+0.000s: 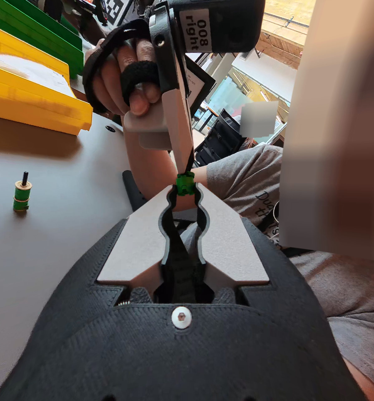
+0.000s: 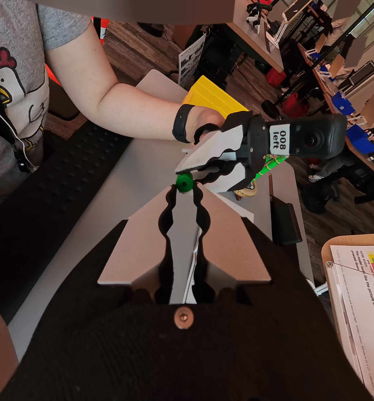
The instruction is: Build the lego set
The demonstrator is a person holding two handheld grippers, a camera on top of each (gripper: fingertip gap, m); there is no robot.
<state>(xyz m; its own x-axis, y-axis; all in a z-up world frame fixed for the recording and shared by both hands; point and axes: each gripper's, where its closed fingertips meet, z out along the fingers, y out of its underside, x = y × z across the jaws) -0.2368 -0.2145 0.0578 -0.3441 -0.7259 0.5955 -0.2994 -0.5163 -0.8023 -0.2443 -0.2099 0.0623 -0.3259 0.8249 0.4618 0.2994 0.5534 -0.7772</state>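
Observation:
A small green round Lego piece (image 1: 184, 184) with an axle hole in its end is pinched between both grippers above the grey table (image 1: 62, 227). My left gripper (image 1: 184, 187) is shut on its lower part. The right gripper (image 1: 185, 172) comes down from above, its tips closed on the piece's upper part. In the right wrist view the piece (image 2: 183, 184) sits between my right gripper's tips (image 2: 184, 187), and the left gripper (image 2: 185, 174) reaches in from the right and clamps it. A short stack of green and tan round pieces on a black axle (image 1: 22, 195) stands on the table to the left.
A yellow bin (image 1: 29, 97) and a green bin (image 1: 40, 32) sit at the table's far left. A long green and tan assembly (image 2: 270, 167), a tape roll (image 2: 246, 192) and a black box (image 2: 285, 223) lie beyond the left gripper. A printed instruction sheet (image 2: 366, 303) is at right. The grippers are tip to tip, or close to it.

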